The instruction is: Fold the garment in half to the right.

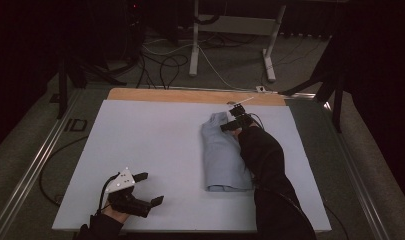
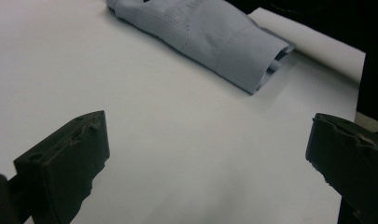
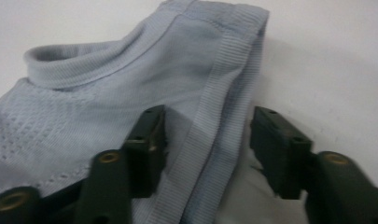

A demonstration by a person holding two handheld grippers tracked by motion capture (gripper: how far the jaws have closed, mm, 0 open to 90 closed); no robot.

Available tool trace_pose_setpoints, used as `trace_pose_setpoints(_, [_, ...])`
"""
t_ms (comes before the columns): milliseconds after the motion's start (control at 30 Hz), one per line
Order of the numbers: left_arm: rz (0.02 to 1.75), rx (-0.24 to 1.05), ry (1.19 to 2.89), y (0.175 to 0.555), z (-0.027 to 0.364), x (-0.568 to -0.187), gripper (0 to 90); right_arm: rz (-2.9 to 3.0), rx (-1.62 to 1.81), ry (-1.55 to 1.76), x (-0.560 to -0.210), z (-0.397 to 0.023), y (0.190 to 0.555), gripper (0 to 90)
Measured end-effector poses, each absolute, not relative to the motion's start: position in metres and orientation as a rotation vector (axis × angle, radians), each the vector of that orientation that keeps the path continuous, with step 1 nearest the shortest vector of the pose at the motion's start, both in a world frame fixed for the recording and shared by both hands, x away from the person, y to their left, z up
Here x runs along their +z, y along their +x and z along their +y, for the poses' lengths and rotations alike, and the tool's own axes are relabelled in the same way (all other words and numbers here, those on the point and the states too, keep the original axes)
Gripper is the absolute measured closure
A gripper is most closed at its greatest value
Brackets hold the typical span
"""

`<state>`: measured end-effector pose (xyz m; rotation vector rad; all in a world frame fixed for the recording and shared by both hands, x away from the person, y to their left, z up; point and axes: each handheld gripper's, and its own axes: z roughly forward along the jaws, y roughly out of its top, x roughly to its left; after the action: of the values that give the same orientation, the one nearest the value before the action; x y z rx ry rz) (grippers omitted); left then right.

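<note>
**Pinching the ribbed edge of the folded garment**

A white board (image 1: 140,165) covers your table in a dim room, with cables and desk legs on the floor beyond its 12 o'clock edge. The folded pale-blue knit garment (image 1: 222,152) lies right of the board's centre, its long side running from 12 to 6 o'clock.

Your right gripper (image 3: 206,140) is at the garment's far end, around 1 o'clock from the centre. Its jaws straddle the ribbed edge band (image 3: 219,112), partly closed; the pads do not yet look pressed on the cloth. Bring the jaws in squarely so that every layer of the band sits between the pads, not just the top one, and keep the tips low against the board before you squeeze.

Your left gripper (image 1: 145,189) rests near 7 o'clock, well apart from the garment, jaws wide and holding nothing. Keep it ready to steady the near end.
</note>
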<state>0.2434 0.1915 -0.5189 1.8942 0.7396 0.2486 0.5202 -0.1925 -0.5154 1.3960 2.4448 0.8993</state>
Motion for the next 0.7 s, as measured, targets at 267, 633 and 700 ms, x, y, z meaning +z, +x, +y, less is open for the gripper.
trace_pose_setpoints(267, [0.739, 0.256, 1.893, 0.244, 0.191, -0.520, 0.2, 2.446, 0.860, 1.281, -0.503, -0.186, 0.515, 86.3])
trace_pose_setpoints(633, [0.744, 0.277, 1.864, 0.244, 0.194, -0.517, 0.2, 2.335, 1.052, 1.231, -0.486, -0.180, 0.510, 87.0])
trace_pose_setpoints(700, [0.749, 0.273, 1.861, 0.245, 0.195, -0.517, 0.2, 2.344, 1.001, 1.248, -0.490, -0.179, 0.512, 87.0])
